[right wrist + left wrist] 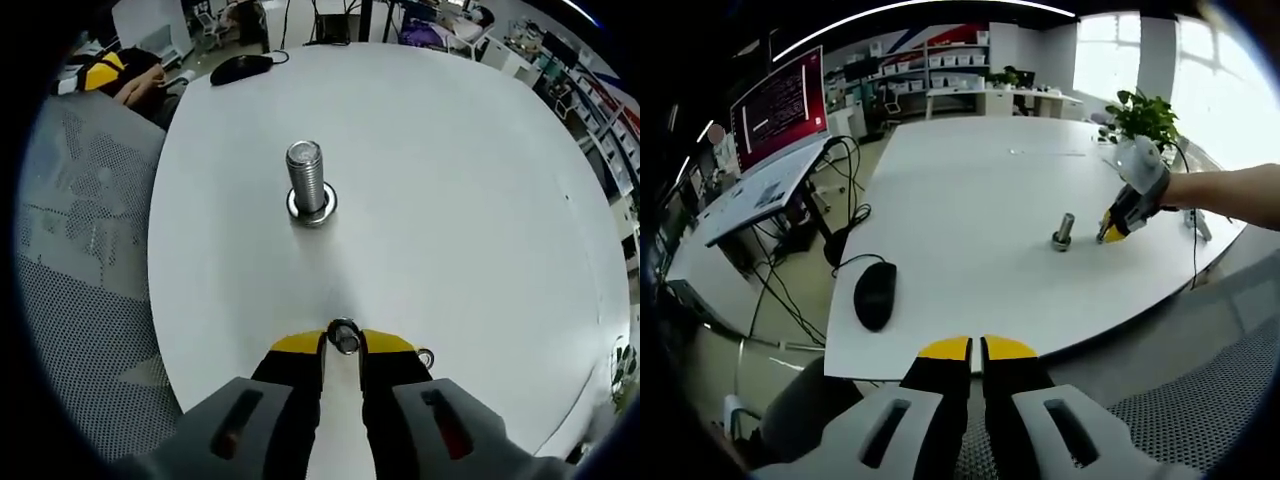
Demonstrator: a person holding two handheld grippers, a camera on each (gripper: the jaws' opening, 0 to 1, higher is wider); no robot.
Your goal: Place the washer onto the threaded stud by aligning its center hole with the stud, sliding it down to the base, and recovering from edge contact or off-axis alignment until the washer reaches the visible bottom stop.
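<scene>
Washer [344,338] partly hidden between tool tips — hole unreadable; small ring [426,358] (beside tool) half-covered.

White rounded worktop [960,200], matte and mostly bare. Threaded stud [306,182] upright on its base near the middle. Black computer mouse [874,294] near one edge, cable trailing off. Small metal ring [426,358] flat on the surface.

The large dark wall screen with a red frame [778,105] carries white lines of writing, too small and blurred to read. No other lettering is legible.
</scene>
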